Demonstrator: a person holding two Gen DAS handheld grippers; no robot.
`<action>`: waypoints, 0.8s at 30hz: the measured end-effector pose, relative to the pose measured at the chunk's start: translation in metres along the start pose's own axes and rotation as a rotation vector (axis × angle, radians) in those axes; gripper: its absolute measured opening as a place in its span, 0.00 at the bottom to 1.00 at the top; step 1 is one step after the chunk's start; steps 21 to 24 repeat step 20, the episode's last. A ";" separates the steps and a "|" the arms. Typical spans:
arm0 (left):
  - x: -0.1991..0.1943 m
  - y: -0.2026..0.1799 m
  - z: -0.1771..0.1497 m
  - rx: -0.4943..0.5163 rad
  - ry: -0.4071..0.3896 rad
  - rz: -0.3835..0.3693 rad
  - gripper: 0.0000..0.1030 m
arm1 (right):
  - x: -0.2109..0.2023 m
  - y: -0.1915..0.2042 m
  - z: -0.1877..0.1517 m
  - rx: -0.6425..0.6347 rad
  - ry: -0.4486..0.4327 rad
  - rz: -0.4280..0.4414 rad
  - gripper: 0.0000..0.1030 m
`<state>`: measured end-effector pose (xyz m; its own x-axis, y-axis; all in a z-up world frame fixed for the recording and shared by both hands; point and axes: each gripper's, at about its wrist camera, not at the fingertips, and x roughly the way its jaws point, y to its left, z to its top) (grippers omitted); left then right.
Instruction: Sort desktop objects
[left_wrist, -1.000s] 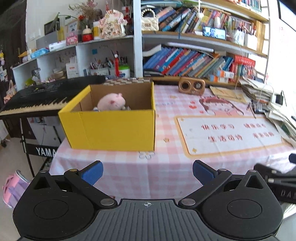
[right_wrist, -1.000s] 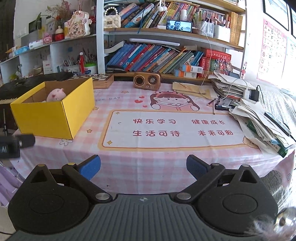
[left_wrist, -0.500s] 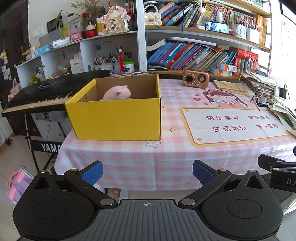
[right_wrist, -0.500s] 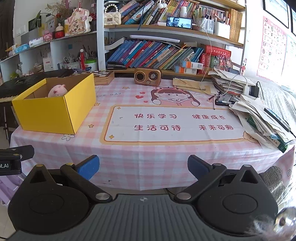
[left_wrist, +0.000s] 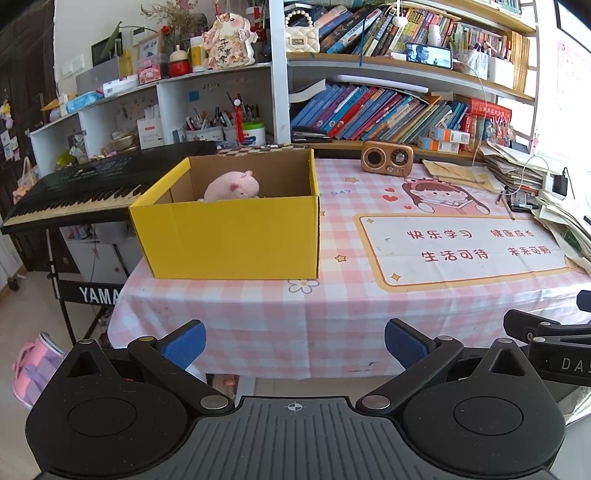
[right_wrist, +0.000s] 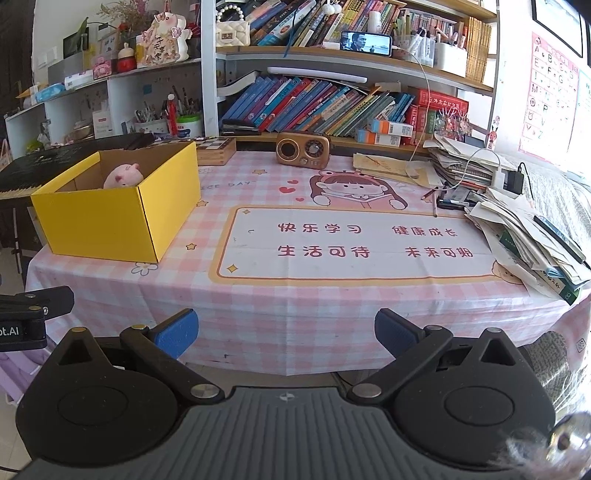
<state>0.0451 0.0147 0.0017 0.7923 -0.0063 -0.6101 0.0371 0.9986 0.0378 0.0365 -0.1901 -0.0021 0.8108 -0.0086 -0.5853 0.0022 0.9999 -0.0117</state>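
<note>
Nearest, the left gripper (left_wrist: 294, 341) and right gripper (right_wrist: 283, 332) are held off the table's front edge with jaws spread and empty, presumably because the pink plush pig (left_wrist: 231, 185) is already lodged in the open yellow cardboard box (left_wrist: 236, 236), whose long axis is laid across the pink checked tablecloth (right_wrist: 295, 310), snout turned rightward.

my left gripper (left_wrist: 294, 342): jaws spread wide, nothing between the blue pads (left_wrist: 184, 342), level, pointing forward | my right gripper (right_wrist: 286, 330): jaws spread wide, empty, level, pointing forward | both held side by side, apart, each visible at the edge of the other's view
</note>
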 end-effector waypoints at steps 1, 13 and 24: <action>0.000 0.000 0.000 -0.001 0.001 -0.001 1.00 | 0.000 0.000 0.000 0.000 0.002 0.001 1.00; 0.005 0.003 -0.002 -0.010 0.033 0.013 1.00 | 0.005 0.001 -0.001 -0.001 0.023 0.008 1.00; 0.008 0.005 -0.002 -0.015 0.037 0.007 1.00 | 0.009 0.001 -0.002 0.002 0.035 0.010 1.00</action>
